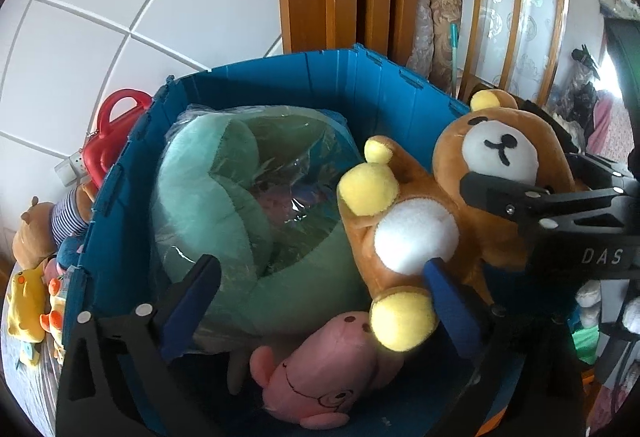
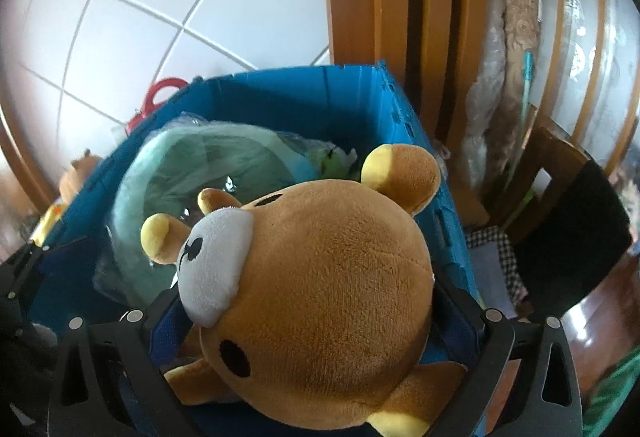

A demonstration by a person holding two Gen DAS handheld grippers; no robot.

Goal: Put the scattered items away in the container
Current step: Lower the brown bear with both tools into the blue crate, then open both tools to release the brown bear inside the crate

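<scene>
Container (image 1: 280, 85): blue crate against tiled wall. Green plush cushion (image 1: 208, 197), plastic-wrapped, fills its far side. Brown bear (image 2: 332, 297), above the crate's right edge, clamped by right gripper (image 2: 316, 321). Pink pig plush (image 1: 320, 365) at near edge. Left gripper (image 1: 320, 273) spread wide, holding nothing.

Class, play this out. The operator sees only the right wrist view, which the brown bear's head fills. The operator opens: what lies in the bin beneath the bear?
Observer: A pink plush lies in the blue bin, just below the brown bear's foot.
Operator: Where is the left gripper?
Observer: The left gripper is open over the bin, with one blue pad at the bear's belly.
Operator: Any toys outside?
Observer: A heap lies left of the bin: a striped plush, a yellow plush and more.
</scene>
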